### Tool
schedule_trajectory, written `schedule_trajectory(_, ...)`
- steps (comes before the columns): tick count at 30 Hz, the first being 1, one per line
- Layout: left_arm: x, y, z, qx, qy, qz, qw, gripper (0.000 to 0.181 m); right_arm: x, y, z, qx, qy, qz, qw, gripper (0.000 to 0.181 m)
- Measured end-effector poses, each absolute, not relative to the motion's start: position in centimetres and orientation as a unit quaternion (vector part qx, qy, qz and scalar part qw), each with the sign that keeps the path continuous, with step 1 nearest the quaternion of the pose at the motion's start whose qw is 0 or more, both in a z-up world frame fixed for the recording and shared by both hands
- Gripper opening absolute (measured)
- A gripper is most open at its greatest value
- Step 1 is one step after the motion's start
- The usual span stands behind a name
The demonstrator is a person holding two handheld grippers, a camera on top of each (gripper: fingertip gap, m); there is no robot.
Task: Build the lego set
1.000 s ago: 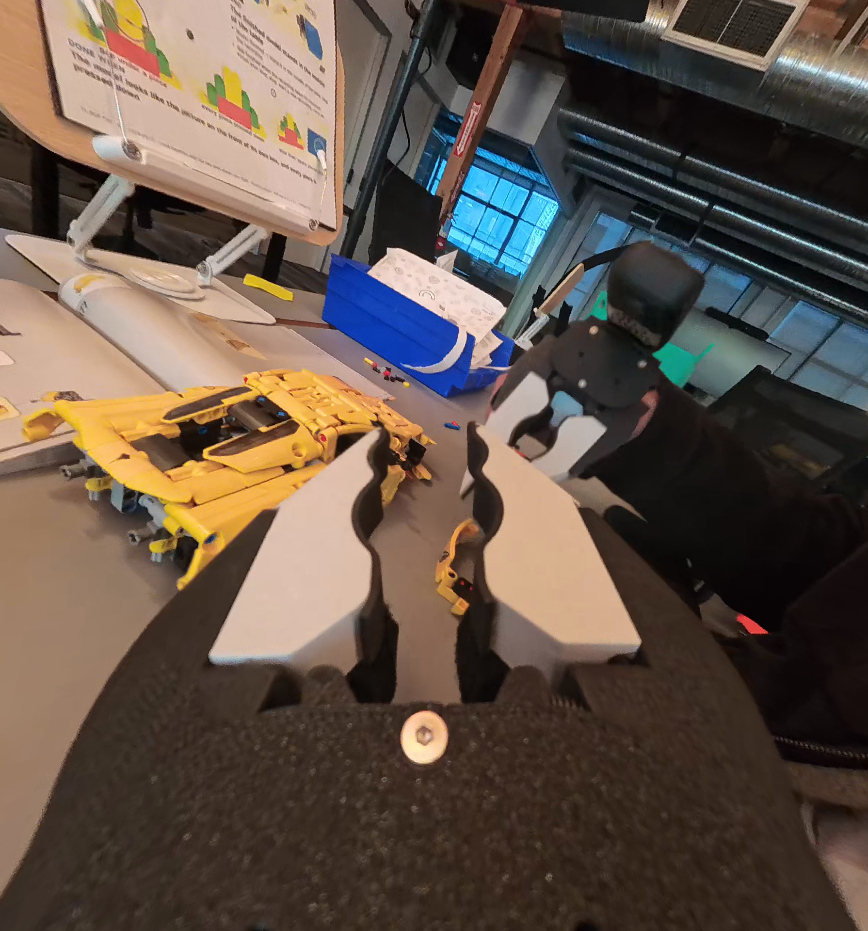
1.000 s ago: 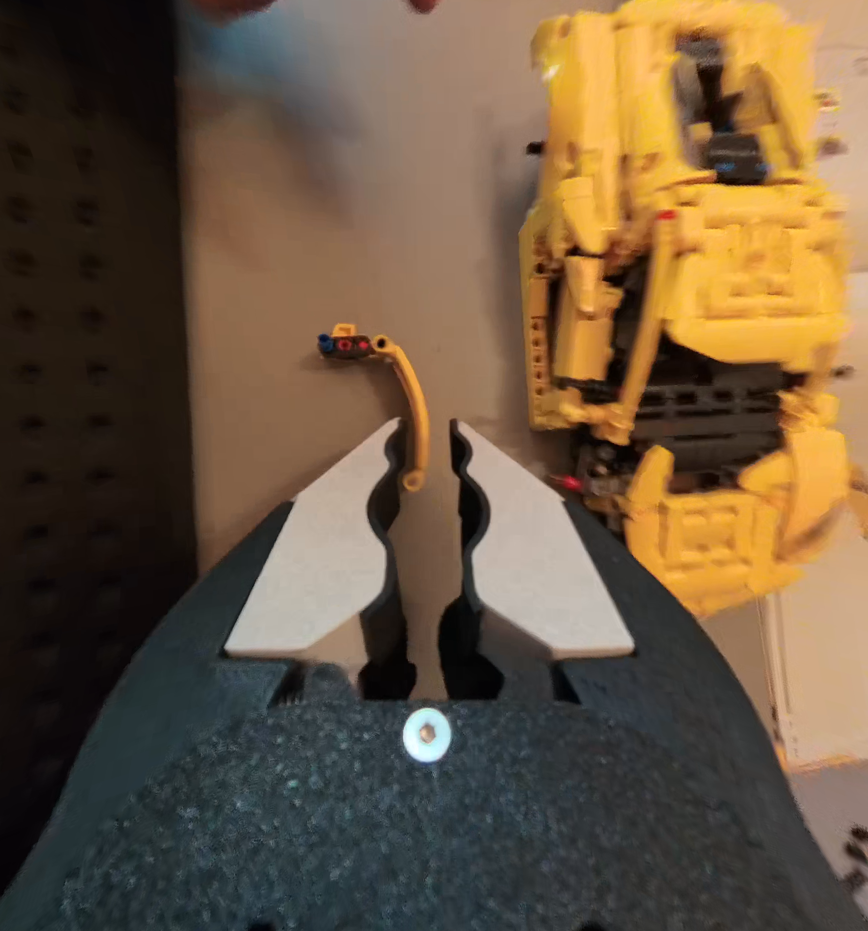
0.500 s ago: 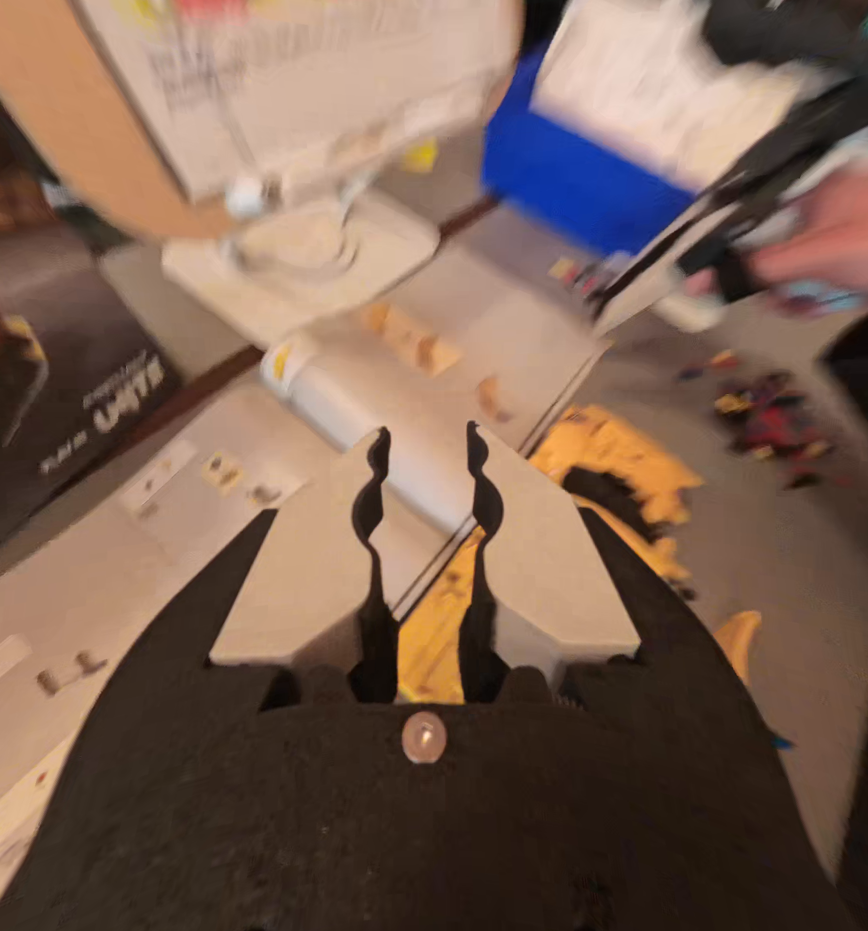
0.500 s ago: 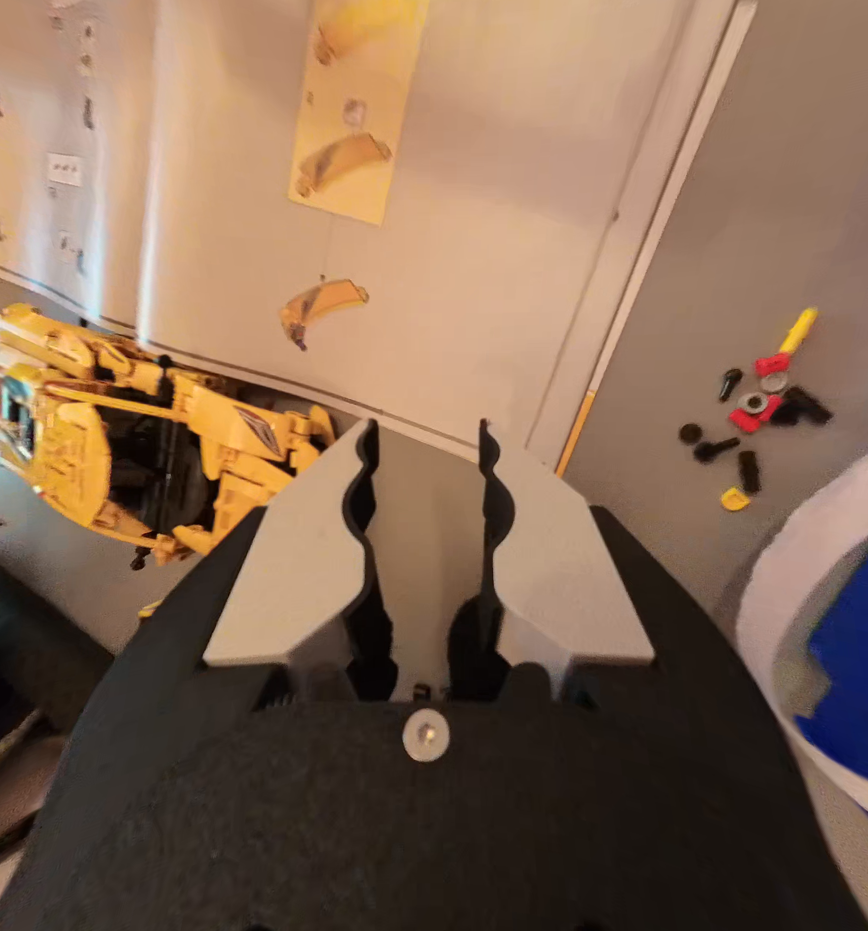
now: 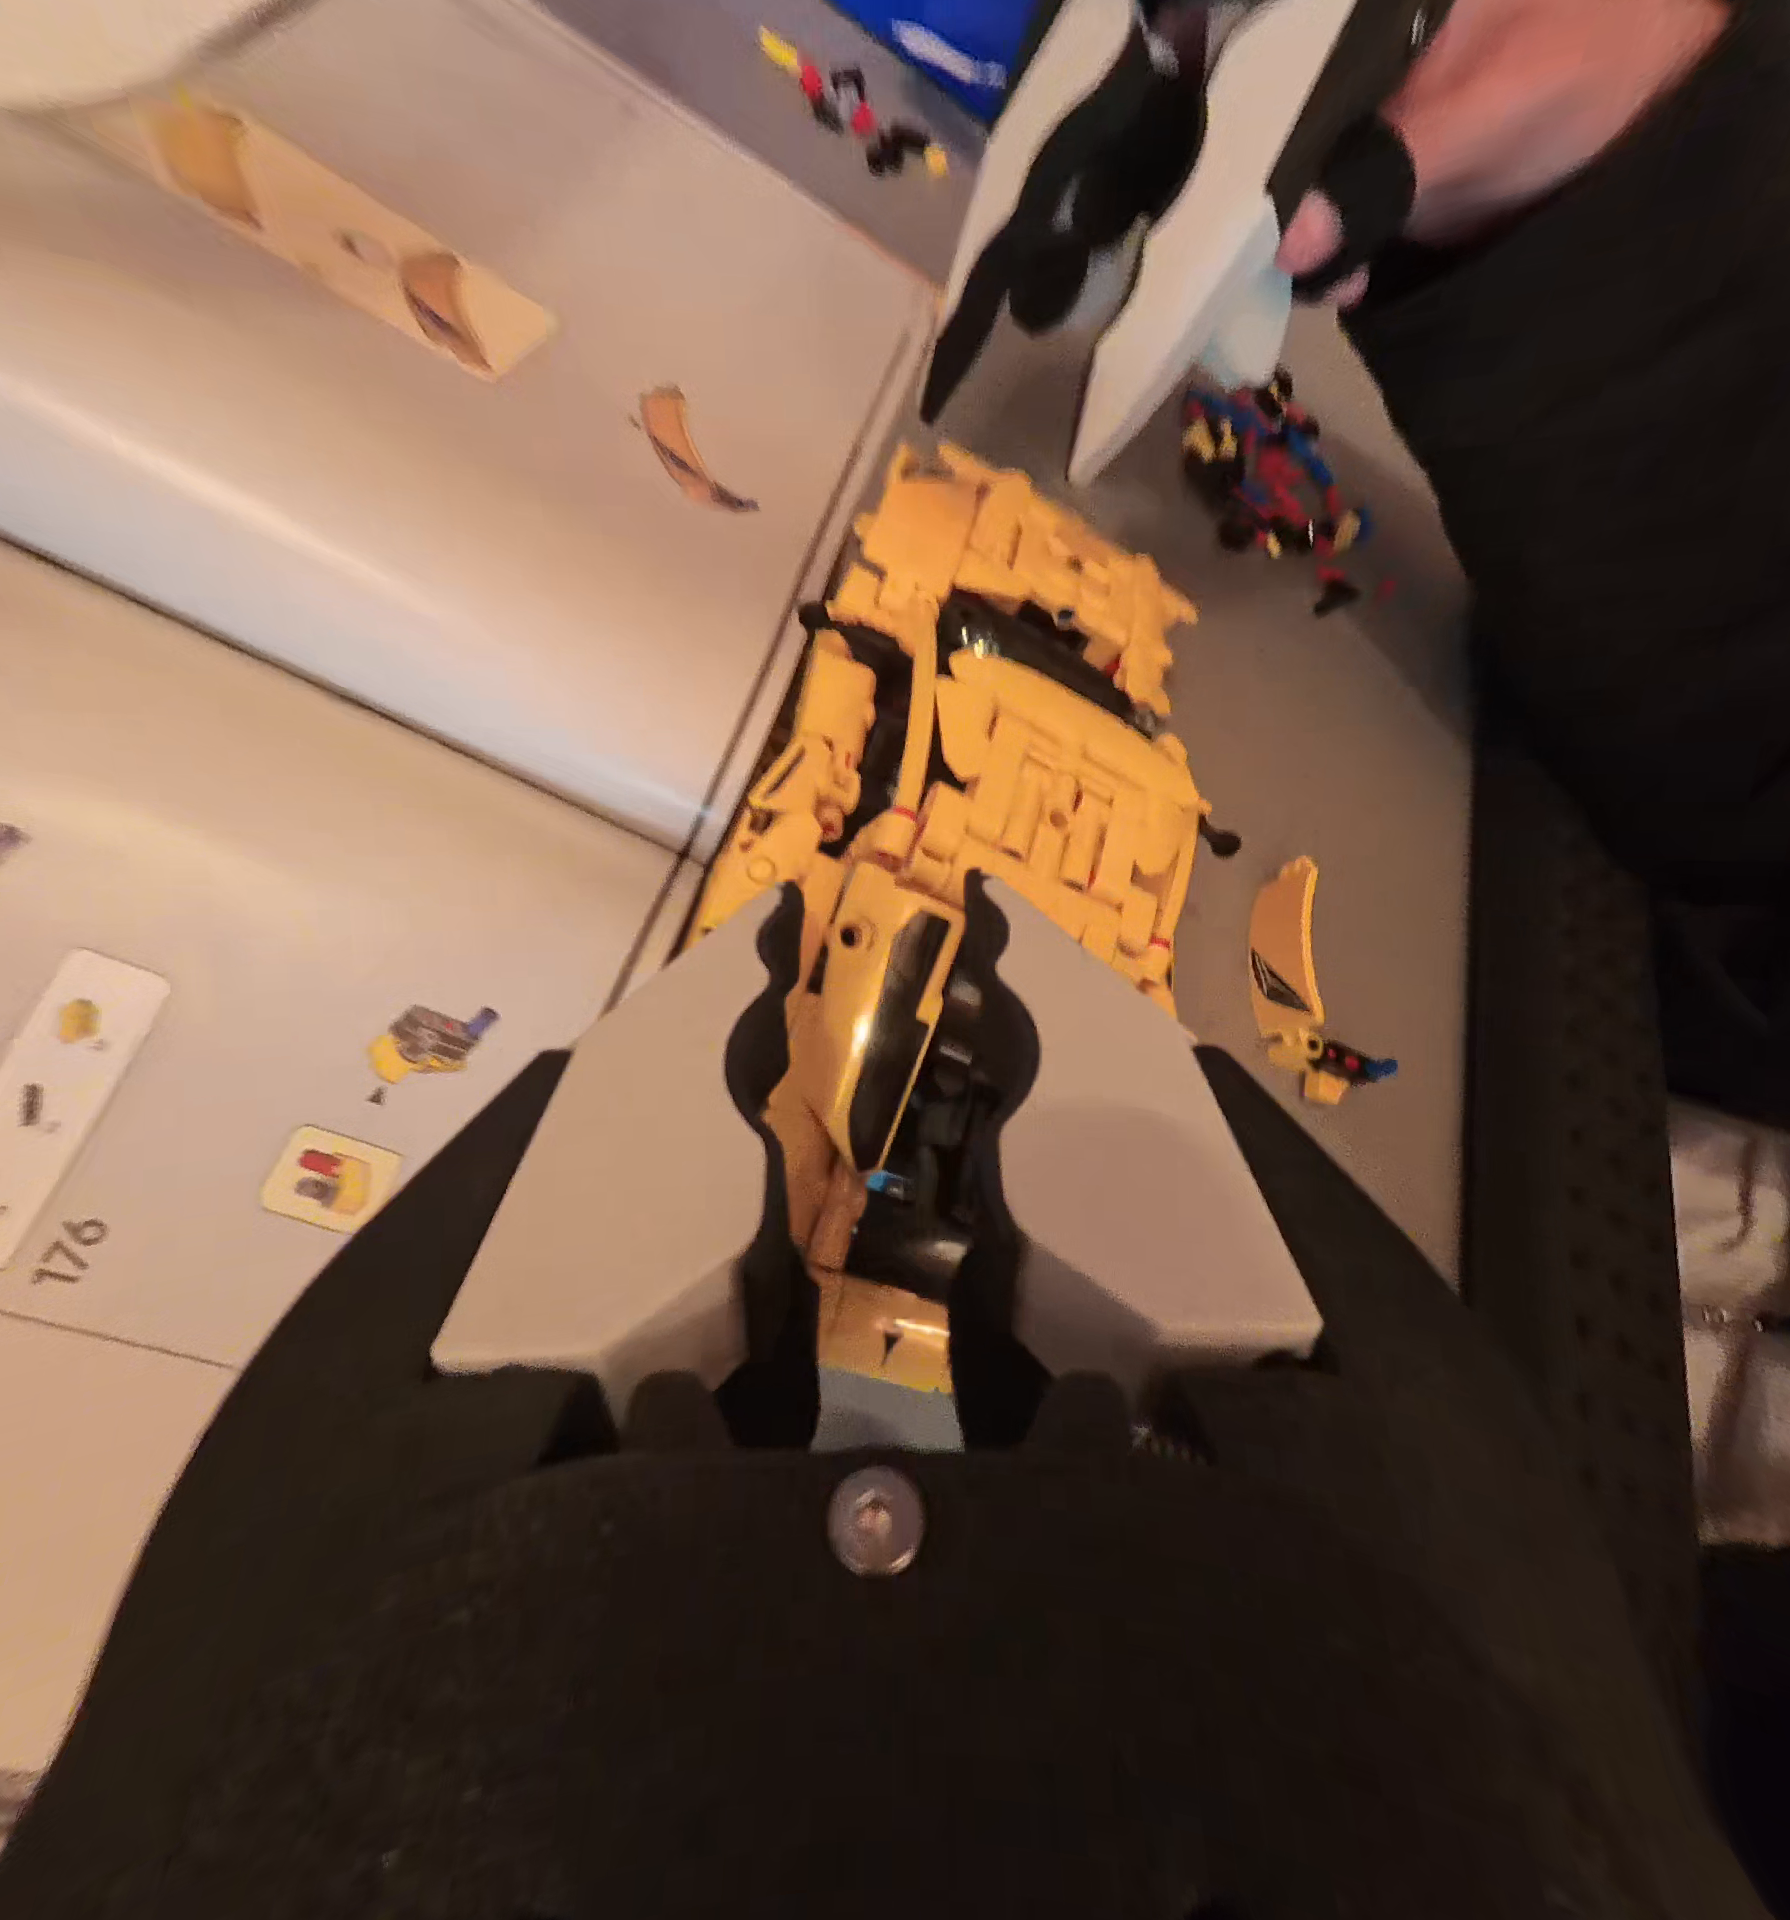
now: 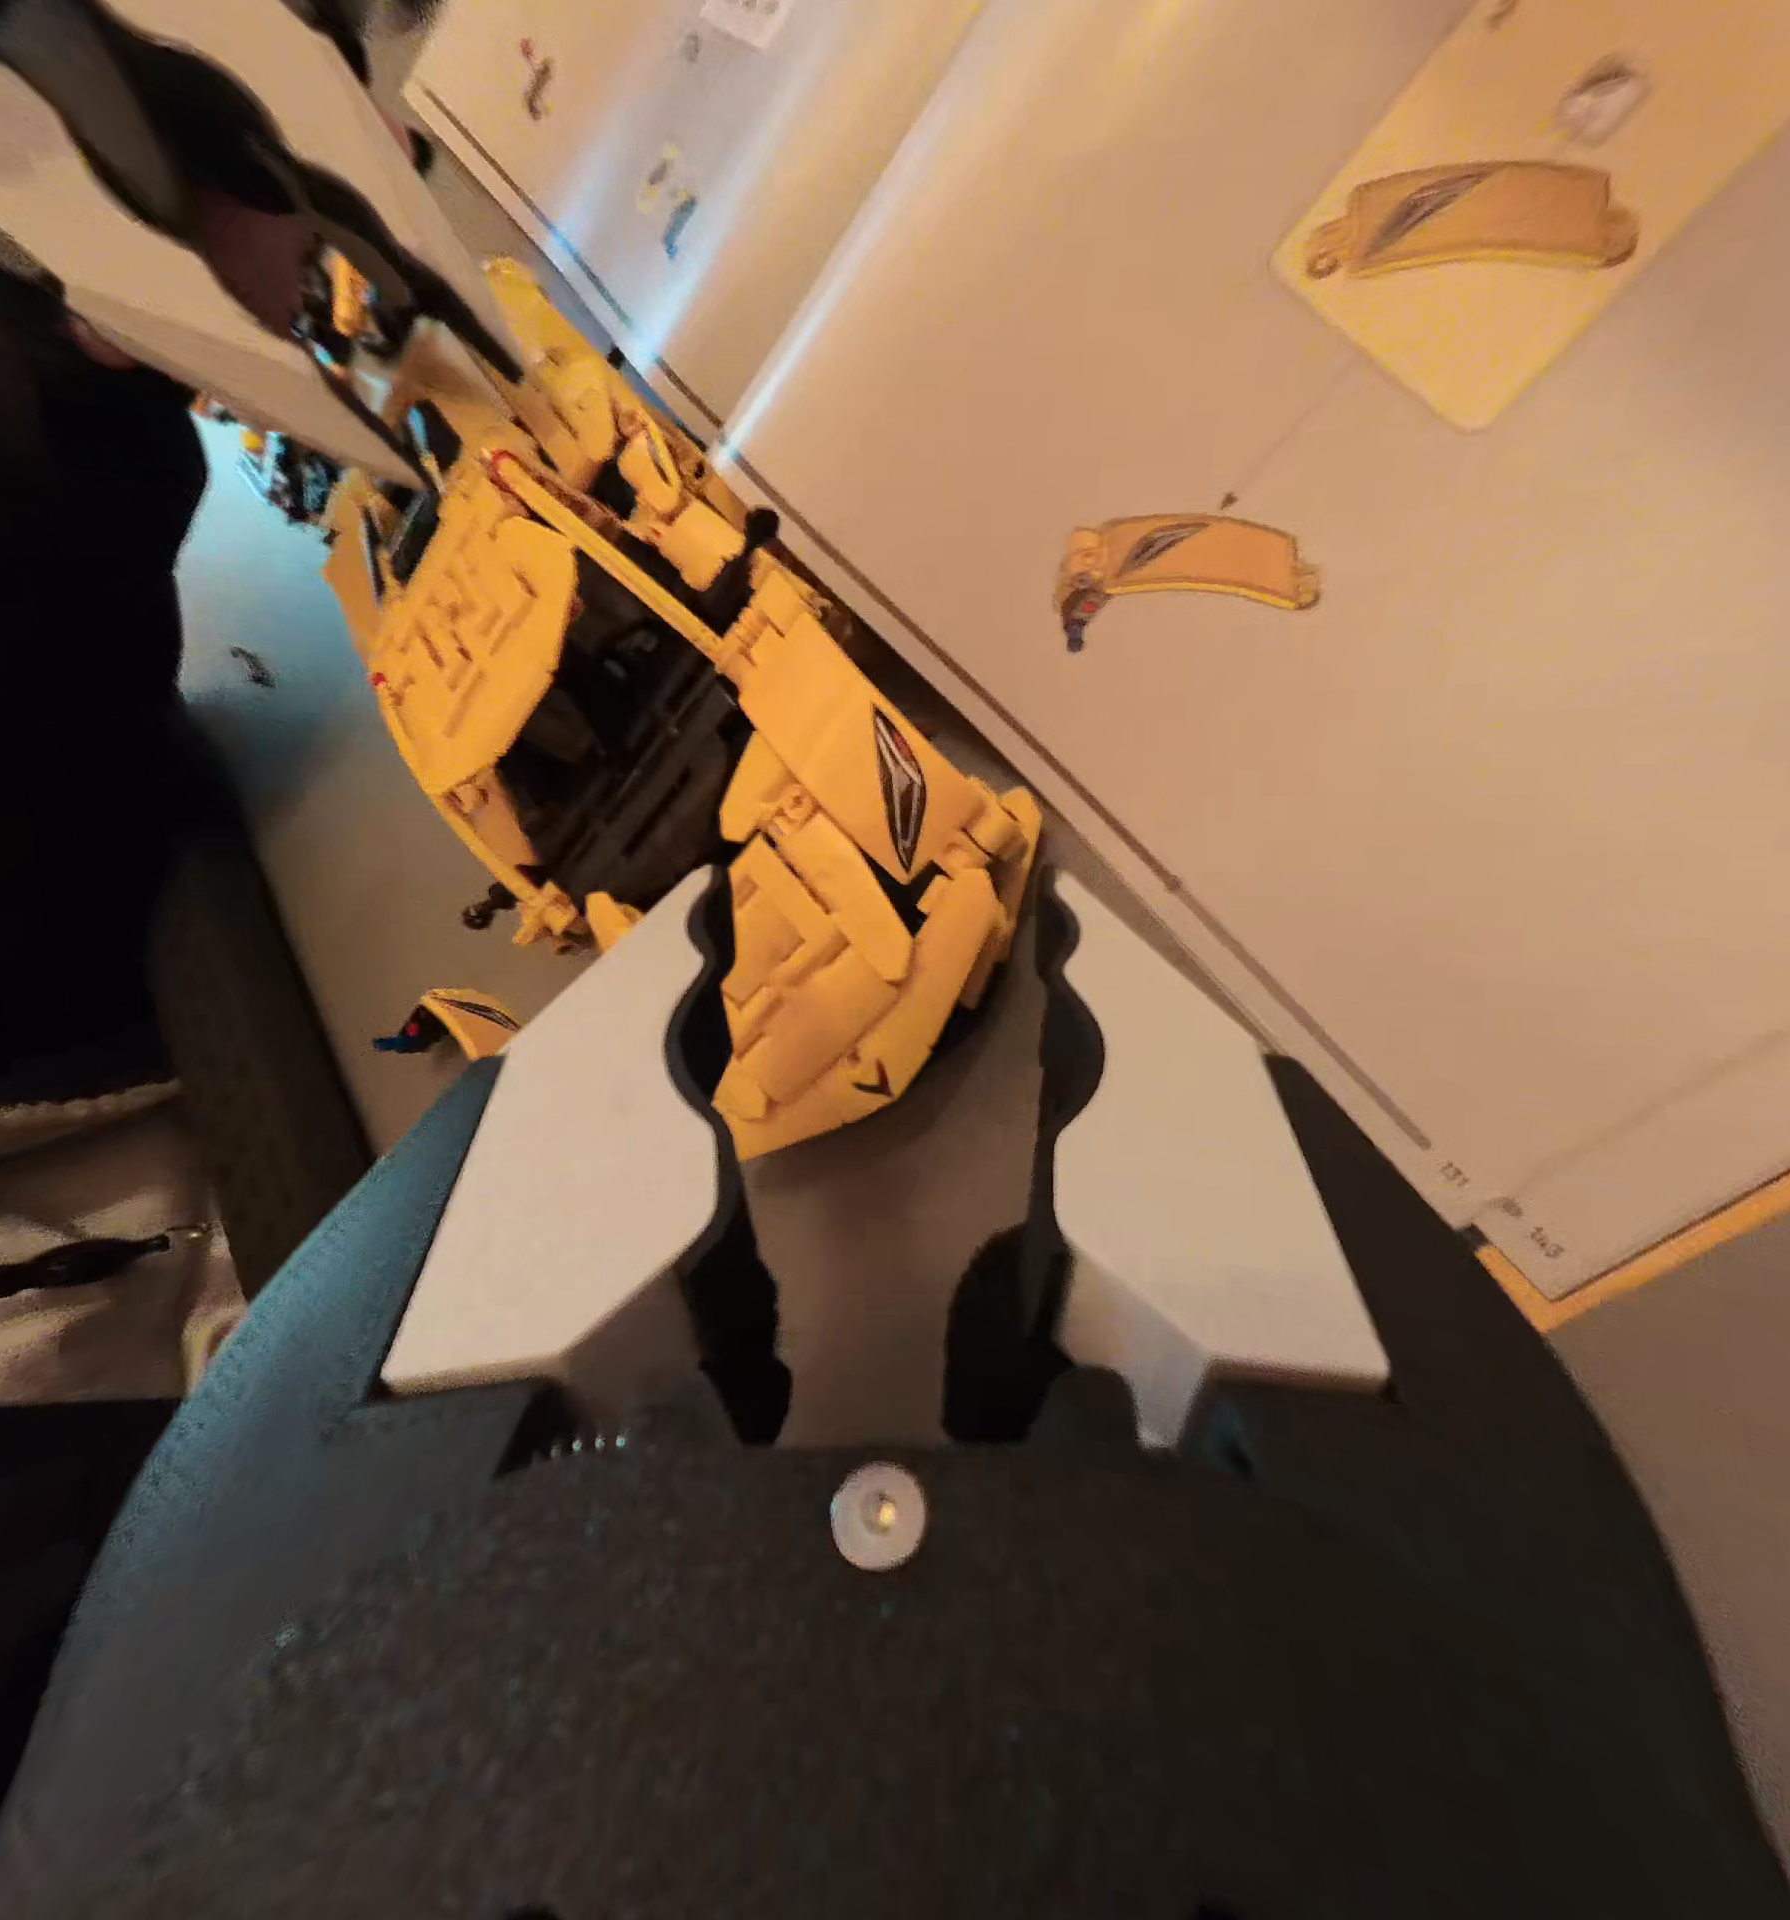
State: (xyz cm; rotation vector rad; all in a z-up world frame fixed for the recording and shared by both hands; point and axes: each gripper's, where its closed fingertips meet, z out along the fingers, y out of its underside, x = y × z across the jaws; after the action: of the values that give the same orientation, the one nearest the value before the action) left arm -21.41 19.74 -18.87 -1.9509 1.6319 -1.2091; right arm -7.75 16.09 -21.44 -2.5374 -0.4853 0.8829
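A yellow lego car lies on the grey table beside the open instruction booklet. My left gripper is open, and its fingers straddle the car's near end. My right gripper is open wide around the car's other end. Whether either touches the car I cannot tell. Each gripper shows in the other's view, the right one and the left one. A loose yellow curved panel with coloured pins lies on the table beside the car, also in the right wrist view.
Small loose pieces lie in a pile past the car and in another near a blue bin. A person's hand holds the right gripper. A dark perforated mat borders the table. The booklet flanks the car.
Both grippers swung from pointing away to pointing down at the car, one at each end. The right gripper's jaws have opened wider. The left gripper's gap is unchanged.
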Motion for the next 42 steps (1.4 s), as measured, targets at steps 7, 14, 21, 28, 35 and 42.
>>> schedule_trajectory(7,-21.8,17.6,-19.3,-0.675,0.583,-0.438,0.112,0.032,-8.4,13.1,-22.6,-0.92,-0.199,0.315,0.123,0.042)
schedule_trajectory(14,-22.0,16.7,-18.6,-0.655,0.605,-0.442,0.099,0.026,-7.4,12.5,-22.2,-0.919,-0.206,0.311,0.123,0.039)
schedule_trajectory(21,-16.7,25.1,-17.9,-0.682,0.555,-0.388,0.276,0.026,1.9,17.5,-20.1,-0.93,0.011,0.248,0.27,0.025)
schedule_trajectory(28,-14.8,24.5,-23.1,-0.693,0.616,-0.305,0.217,0.019,3.4,16.3,-23.1,-0.95,0.086,0.224,0.199,0.02)
schedule_trajectory(35,-14.8,24.2,-23.4,-0.691,0.619,-0.306,0.212,0.019,4.1,16.0,-24.5,-0.955,0.102,0.217,0.175,0.024)
schedule_trajectory(42,-14.8,24.1,-23.4,-0.693,0.611,-0.323,0.206,0.02,4.1,16.1,-25.3,-0.955,0.106,0.22,0.167,0.021)
